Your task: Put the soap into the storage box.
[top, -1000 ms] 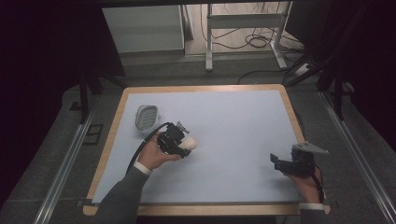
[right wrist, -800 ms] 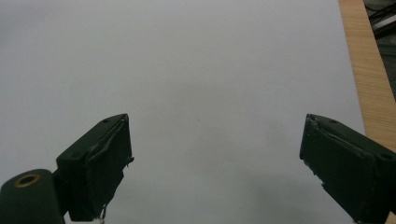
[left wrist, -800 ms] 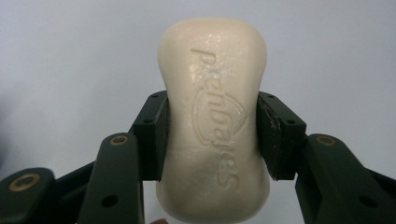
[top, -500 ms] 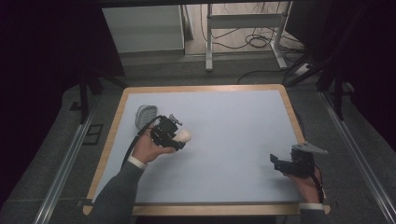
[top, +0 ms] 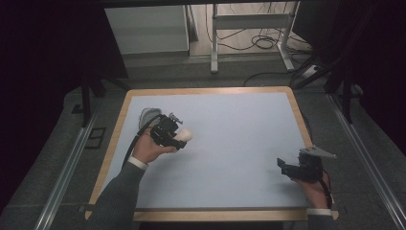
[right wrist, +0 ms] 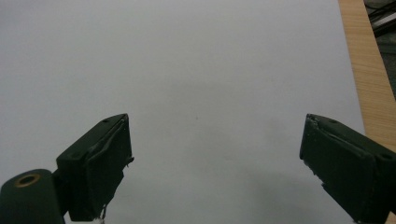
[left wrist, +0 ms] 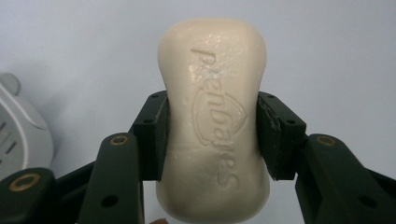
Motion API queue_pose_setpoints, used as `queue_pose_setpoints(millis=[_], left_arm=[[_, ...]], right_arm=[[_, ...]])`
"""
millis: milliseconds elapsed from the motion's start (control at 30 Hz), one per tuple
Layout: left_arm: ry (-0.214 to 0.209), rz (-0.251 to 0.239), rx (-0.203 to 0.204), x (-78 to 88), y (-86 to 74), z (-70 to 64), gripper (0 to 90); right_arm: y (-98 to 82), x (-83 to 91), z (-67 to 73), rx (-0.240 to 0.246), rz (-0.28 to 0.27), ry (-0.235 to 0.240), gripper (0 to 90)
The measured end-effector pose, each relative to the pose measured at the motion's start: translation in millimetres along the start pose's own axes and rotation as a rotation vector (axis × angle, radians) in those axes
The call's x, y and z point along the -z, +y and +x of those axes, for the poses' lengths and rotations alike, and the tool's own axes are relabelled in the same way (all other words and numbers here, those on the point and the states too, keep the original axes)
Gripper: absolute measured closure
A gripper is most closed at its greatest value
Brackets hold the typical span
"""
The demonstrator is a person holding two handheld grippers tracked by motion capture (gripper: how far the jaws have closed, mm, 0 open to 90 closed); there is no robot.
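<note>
A cream bar of soap (left wrist: 215, 121) with embossed lettering is clamped between the jaws of my left gripper (left wrist: 211, 135). In the high view that left gripper (top: 178, 137) is shut on the soap (top: 185, 135) above the left part of the table, just right of a pale grey soap dish (top: 147, 115). The dish's rim (left wrist: 21, 135) also shows at the left edge of the left gripper view. My right gripper (top: 283, 166) rests near the table's right front corner, its jaws wide apart. In its own view the right gripper (right wrist: 215, 163) has nothing between its fingers.
The table has a pale blue-grey top (top: 234, 139) and a wooden border (top: 297, 110); the border (right wrist: 364, 65) runs close beside the right gripper. Metal rails (top: 62, 177) flank the table. A white cabinet (top: 146, 28) and table legs with cables (top: 249, 38) stand beyond it.
My left gripper has carried the soap away from me and to the left, toward the soap dish. The right gripper has stayed in place and open.
</note>
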State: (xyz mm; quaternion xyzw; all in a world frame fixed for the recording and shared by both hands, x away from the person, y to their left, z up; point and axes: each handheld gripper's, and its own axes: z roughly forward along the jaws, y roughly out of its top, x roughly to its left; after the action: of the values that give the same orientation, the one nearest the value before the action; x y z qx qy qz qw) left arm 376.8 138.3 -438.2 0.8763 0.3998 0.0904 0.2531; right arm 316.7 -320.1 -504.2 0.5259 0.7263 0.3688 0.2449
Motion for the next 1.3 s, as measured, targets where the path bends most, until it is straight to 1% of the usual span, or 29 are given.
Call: queue_pose_setpoints(millis=[133, 300, 400, 500, 600, 633, 767, 1000, 1100, 1167, 1300], left_arm=[[0.008, -0.008, 0.008, 3.5, 2.7, 4.6, 49.6], [0.018, 0.000, 0.002, 6.7, 5.0, 9.4, 49.6], [0.024, -0.005, 0.008, 8.6, 6.8, 12.0, 49.6], [0.030, -0.002, 0.007, 10.2, 8.5, 14.4, 49.6], [0.036, -0.012, 0.015, 11.4, 9.8, 18.2, 49.6], [0.041, -0.008, 0.018, 12.0, 10.6, 21.0, 49.6], [0.043, -0.011, 0.027, 12.3, 11.8, 25.2, 49.6], [0.062, -0.009, 0.046, 12.6, 14.7, 35.0, 49.6], [0.066, -0.012, 0.054, 12.5, 16.0, 38.8, 49.6], [0.060, -0.011, 0.058, 11.8, 16.5, 41.7, 49.6], [0.070, -0.011, 0.071, 10.5, 17.4, 47.3, 49.6]], right_arm=[[-0.4, -0.6, 0.1, 0.001, 0.002, -0.001, 8.7], [-0.5, -0.8, 0.1, 0.001, 0.004, -0.002, 8.7], [-0.7, -0.9, -0.1, -0.001, 0.005, -0.003, 8.7], [-0.9, -1.1, -0.2, -0.002, 0.008, -0.001, 8.7], [-1.1, -1.4, -0.5, -0.004, 0.010, -0.002, 8.7], [-1.2, -1.5, -0.6, -0.005, 0.011, -0.002, 8.7], [-1.5, -1.8, -0.8, -0.008, 0.015, -0.003, 8.7], [-1.9, -2.6, -0.8, -0.007, 0.017, -0.005, 8.7], [-2.3, -3.0, -1.1, -0.005, 0.019, -0.004, 8.7], [-2.5, -3.5, -1.2, -0.003, 0.019, -0.006, 8.8], [-2.9, -3.9, -1.4, -0.003, 0.022, -0.007, 8.8]])
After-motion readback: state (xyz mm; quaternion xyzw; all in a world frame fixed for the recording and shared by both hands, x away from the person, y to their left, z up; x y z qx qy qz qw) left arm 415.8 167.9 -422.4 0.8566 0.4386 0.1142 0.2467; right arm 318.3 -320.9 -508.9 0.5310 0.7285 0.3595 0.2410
